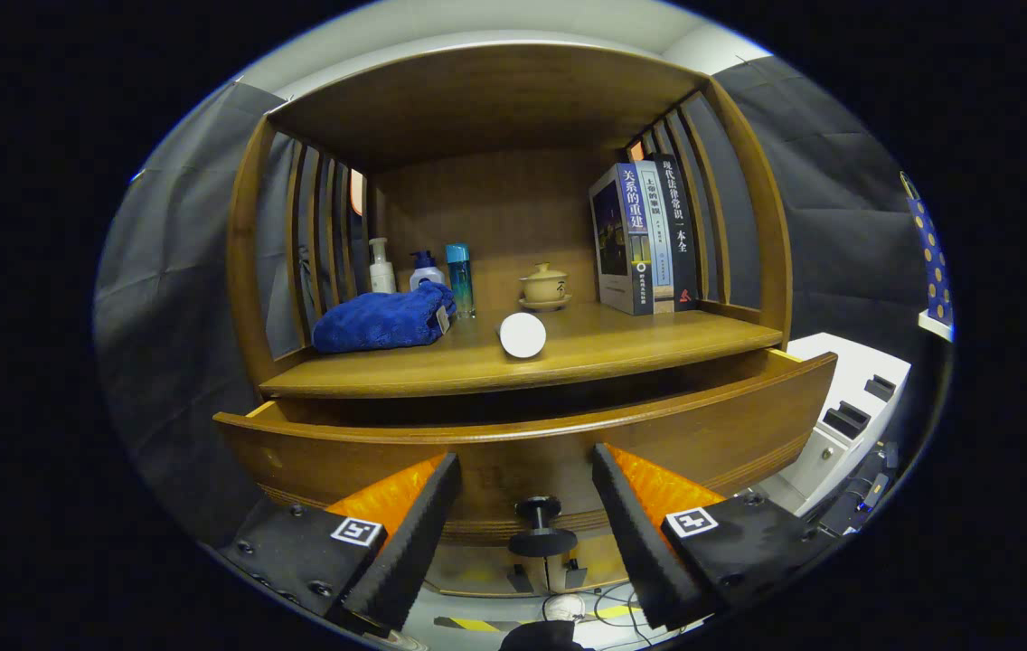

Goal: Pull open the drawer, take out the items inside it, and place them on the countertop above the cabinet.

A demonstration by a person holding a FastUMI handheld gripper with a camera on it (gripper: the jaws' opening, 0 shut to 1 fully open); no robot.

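Spread fingers [527,533] flank the knob [541,524] of the partly open drawer [522,443], its front running crosswise.

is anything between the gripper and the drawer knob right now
Nothing visible. The gripper is open, and the drawer knob sits in the gap between its fingers, untouched by either. The drawer front is already pulled out a little.
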